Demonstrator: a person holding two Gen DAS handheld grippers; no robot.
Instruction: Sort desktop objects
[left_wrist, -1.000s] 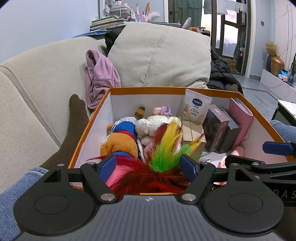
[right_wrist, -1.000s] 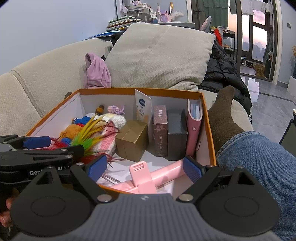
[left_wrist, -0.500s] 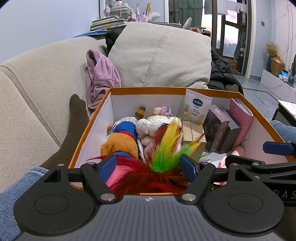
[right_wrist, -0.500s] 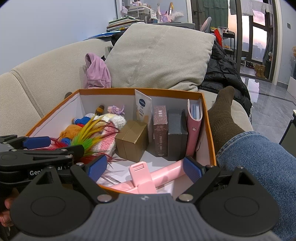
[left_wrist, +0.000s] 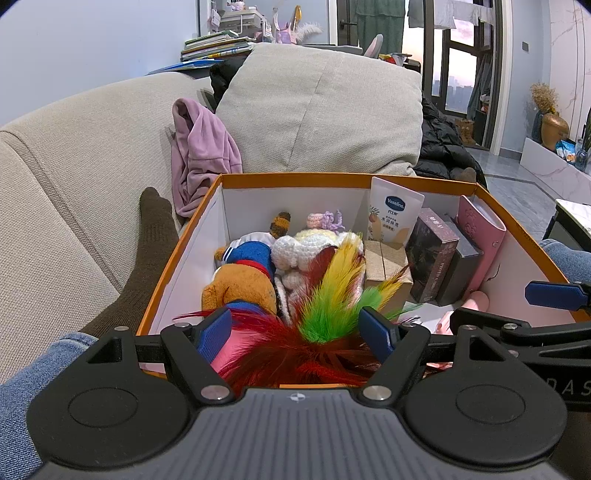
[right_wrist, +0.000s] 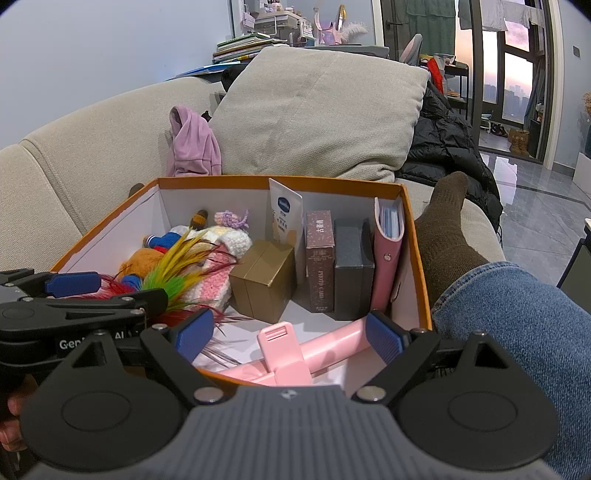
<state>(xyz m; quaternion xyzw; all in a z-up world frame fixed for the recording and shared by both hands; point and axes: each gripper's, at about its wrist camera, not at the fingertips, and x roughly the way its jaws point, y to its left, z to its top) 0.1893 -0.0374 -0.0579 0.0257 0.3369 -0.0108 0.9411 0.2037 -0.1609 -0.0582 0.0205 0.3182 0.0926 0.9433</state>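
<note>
Two tools, left tool (left_wrist: 295, 328) and right tool (right_wrist: 288, 334), both spread wide, nothing gripped, above orange box (right_wrist: 280, 181)

Left wrist view: low, close behind the near rim of the orange-edged box (left_wrist: 343, 178), facing 12 o'clock toward the beige cushion (left_wrist: 321, 110), feather toy (left_wrist: 325, 306) right under the lens. Right wrist view: alongside at 3 o'clock, equally near, facing the same way over the pink stand (right_wrist: 295, 354). Shared: box interior, gold carton (right_wrist: 264, 278), cushion, sofa back. Each view catches the other rig at its edge.
</note>
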